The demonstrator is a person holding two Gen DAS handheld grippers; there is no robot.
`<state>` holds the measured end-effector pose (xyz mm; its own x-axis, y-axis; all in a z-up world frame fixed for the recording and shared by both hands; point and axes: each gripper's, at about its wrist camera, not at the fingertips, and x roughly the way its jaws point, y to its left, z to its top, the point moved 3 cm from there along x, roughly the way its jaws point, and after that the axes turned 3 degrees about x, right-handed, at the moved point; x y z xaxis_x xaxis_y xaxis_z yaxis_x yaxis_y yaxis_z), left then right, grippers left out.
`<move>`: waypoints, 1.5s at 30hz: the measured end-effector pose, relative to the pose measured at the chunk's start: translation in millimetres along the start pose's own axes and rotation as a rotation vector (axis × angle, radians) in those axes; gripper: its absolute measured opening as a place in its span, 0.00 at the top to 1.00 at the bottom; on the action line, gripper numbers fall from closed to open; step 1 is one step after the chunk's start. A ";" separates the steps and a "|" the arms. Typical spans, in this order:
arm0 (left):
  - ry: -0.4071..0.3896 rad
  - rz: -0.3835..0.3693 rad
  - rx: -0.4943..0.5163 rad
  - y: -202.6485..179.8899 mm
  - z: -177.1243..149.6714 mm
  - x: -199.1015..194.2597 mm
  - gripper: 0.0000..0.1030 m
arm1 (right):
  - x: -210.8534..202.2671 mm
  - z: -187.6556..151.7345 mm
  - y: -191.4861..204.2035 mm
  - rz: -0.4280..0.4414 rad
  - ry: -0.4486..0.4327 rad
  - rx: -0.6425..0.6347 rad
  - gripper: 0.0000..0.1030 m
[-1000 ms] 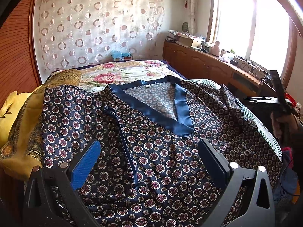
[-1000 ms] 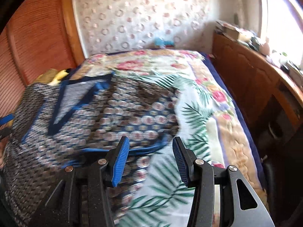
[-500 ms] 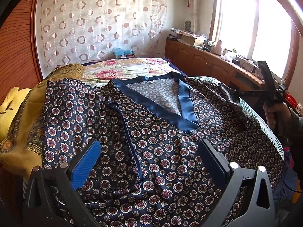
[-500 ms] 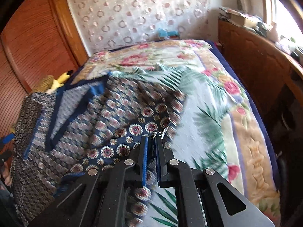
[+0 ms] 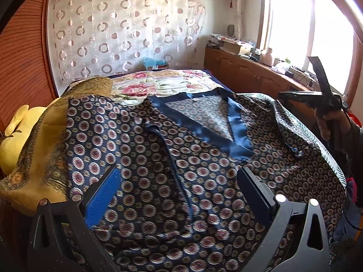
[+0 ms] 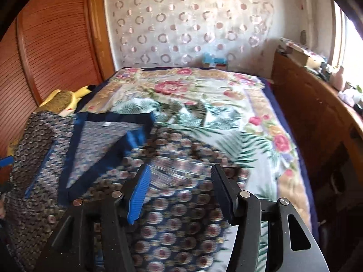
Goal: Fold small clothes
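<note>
A dark blue patterned garment [image 5: 158,158] with a plain blue V-neck band [image 5: 236,133] lies spread on the bed; it also shows in the right wrist view [image 6: 172,204]. Its right sleeve [image 5: 290,133] lies folded inward over the body. My left gripper [image 5: 179,195] is open and empty, low over the garment's lower front. My right gripper [image 6: 180,192] is open and empty just above the folded sleeve; in the left wrist view it [image 5: 322,97] is held up at the garment's right side.
The bed carries a floral blanket [image 6: 261,122]. A yellow-gold cloth [image 5: 43,149] and a yellow plush toy [image 5: 15,122] lie at the left edge. A wooden cabinet [image 6: 317,117] with clutter runs along the right under the window. A wooden wardrobe [image 6: 52,52] stands left.
My right gripper closed on the right sleeve, carried it inward over the garment, then opened and let it go. My left gripper stayed open and nearly still.
</note>
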<state>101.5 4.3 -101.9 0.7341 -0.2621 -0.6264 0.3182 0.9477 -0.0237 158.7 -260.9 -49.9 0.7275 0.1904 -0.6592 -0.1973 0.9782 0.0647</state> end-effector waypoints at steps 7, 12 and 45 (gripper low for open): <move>0.002 0.039 -0.035 28.6 10.9 6.9 0.00 | 33.8 -16.4 -44.6 -0.066 0.085 0.074 0.44; 0.000 0.077 -0.046 46.5 21.7 11.5 0.00 | 55.2 -18.1 -47.8 -0.028 0.131 0.088 0.44; 0.179 0.069 -0.068 134.1 65.3 72.3 0.77 | 60.3 -13.1 -44.7 0.002 0.134 0.010 0.92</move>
<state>236.4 100.6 -99.5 0.6325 -0.1658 -0.7566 0.2251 0.9740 -0.0252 202.8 -294.2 -102.3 0.6326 0.1798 -0.7533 -0.1917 0.9788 0.0726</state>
